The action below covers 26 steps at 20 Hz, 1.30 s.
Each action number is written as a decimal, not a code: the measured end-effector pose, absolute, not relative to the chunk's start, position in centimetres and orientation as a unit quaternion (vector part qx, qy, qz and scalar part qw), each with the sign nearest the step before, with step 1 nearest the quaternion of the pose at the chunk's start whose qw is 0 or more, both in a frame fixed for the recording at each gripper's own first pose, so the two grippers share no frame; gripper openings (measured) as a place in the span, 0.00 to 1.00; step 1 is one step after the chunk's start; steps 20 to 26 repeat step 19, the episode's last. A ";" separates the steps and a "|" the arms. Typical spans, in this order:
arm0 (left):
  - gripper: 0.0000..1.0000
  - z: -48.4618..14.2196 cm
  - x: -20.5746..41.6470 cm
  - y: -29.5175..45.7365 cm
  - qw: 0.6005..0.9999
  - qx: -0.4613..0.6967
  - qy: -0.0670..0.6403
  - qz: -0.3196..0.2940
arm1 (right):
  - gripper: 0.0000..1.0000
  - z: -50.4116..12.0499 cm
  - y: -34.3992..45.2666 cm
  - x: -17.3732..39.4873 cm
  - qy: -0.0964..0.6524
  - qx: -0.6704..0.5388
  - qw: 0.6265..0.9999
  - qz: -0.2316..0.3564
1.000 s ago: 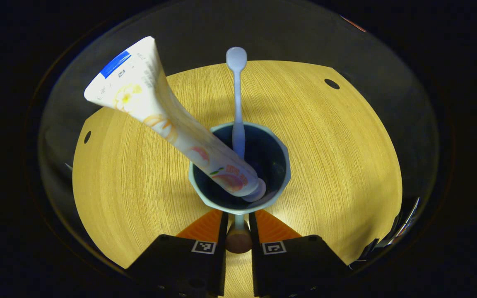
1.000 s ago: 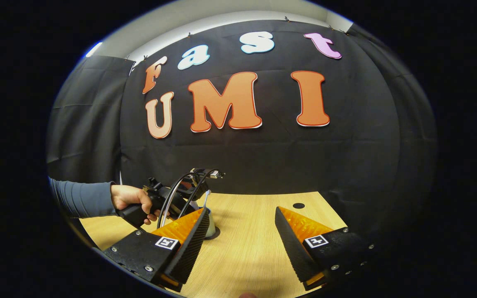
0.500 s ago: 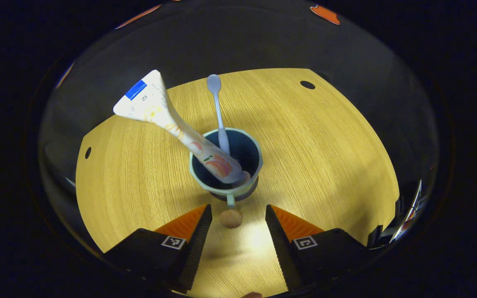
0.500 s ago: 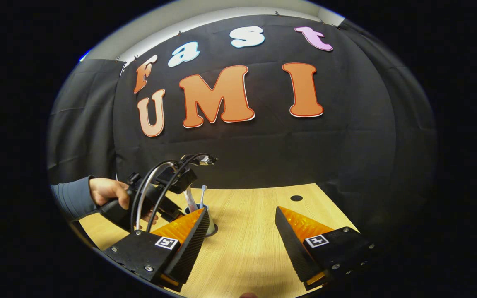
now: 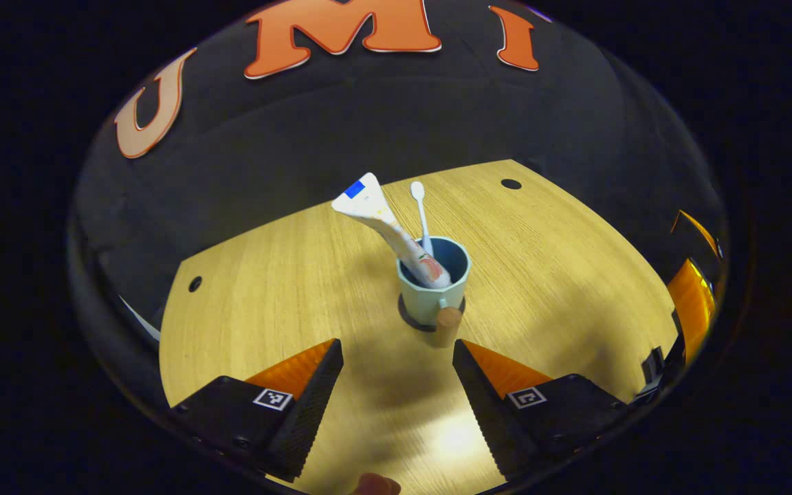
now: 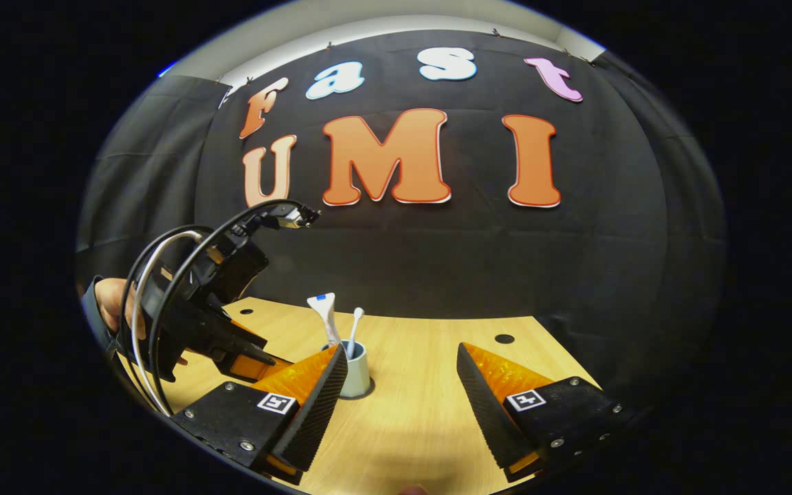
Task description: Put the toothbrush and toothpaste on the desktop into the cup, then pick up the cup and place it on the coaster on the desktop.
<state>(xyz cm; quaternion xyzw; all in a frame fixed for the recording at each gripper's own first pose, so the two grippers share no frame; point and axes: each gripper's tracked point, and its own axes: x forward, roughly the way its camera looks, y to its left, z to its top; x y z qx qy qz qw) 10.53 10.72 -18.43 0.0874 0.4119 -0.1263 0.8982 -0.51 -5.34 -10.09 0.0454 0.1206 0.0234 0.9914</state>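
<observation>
A pale blue cup (image 5: 430,302) with a round wooden handle knob (image 5: 448,318) stands on a dark coaster (image 5: 410,322) on the wooden desktop (image 5: 286,295). A white toothpaste tube (image 5: 386,223) leans left out of the cup, and a pale toothbrush (image 5: 421,206) stands upright beside it. My left gripper (image 5: 399,385) is open, well back from the cup, holding nothing. In the right gripper view the cup (image 6: 357,375) shows behind my left finger, with the toothpaste tube (image 6: 326,316) and toothbrush (image 6: 354,328) sticking up. My right gripper (image 6: 403,399) is open and empty.
The other gripper (image 6: 210,323), with looping cables and a hand behind it, hovers at the left of the right gripper view. Small round holes (image 5: 510,184) (image 5: 194,283) sit near the desktop's far corners. The black cloth wall rises right behind the desk.
My left gripper let go of the cup's handle, opened and drew back and up from the cup. The cup stays on the coaster. My right gripper barely moved.
</observation>
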 end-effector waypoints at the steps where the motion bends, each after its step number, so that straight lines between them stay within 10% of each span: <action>1: 1.00 -18.1 10.3 11.9 0.906 0.091 0.396 -0.118 | 0.95 -9.8 -4.5 -0.3 0.115 0.045 0.992 0.027; 14: 0.98 -8.0 7.8 24.0 0.987 0.070 0.147 -0.011 | 0.96 -4.8 5.9 0.8 0.038 0.039 0.995 0.085; 26: 0.98 -6.9 6.9 25.6 0.994 0.056 0.089 -0.003 | 0.95 -5.5 7.1 0.8 0.040 0.022 0.994 0.095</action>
